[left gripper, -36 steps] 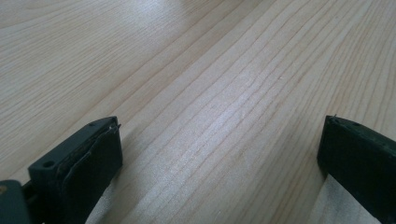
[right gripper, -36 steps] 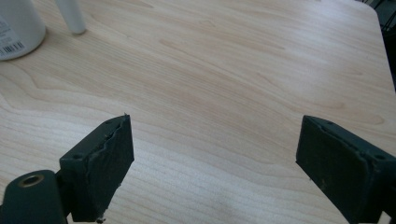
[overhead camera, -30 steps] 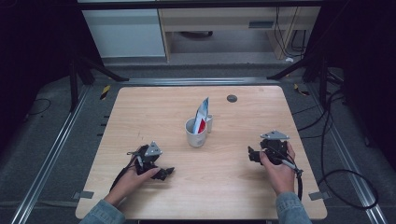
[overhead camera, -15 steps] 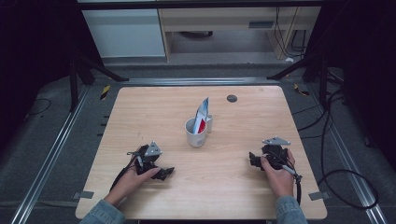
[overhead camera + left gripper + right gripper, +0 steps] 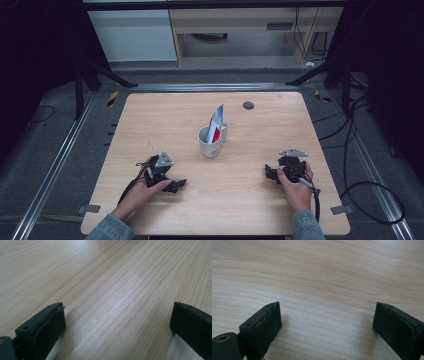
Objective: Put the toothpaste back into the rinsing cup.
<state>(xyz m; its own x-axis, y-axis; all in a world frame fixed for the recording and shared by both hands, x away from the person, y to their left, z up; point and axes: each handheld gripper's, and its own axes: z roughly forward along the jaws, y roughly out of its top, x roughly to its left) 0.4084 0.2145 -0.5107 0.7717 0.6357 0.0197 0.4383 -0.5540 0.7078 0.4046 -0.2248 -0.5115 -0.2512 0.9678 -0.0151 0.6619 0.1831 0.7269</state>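
Right gripper (image 5: 271, 173) has dropped toward the near edge over the last second and now sits low on the table (image 5: 150, 125), near-right, well apart from the mug. Left gripper (image 5: 176, 185) hasn't budged: same spot near-left, jaws pointing right.

Claws: both wide open, both empty. In the left gripper view the left gripper (image 5: 117, 322) has bare wood grain between its jaws; same in the right gripper view for the right gripper (image 5: 327, 322). Neither touches anything but the tabletop.

My read: the right hand backing off to a rest pose matching the left suggests either the work is finished or a neutral stance before a fresh reach. Nothing is in hand, so no step is under way right now.

The thing nearest both: a white mug (image 5: 209, 143) standing upright at about table centre, roughly between the two grippers and farther away than both. Handle points to the far right. A flat packet (image 5: 216, 122), white-blue with a red patch low down, stands in it, leaning against the far rim, with its tip well above the mug. Can't tell what the packet is, print too small.

Also a small dark round disc (image 5: 248, 105) on the far-right part of the table, well clear of everything.
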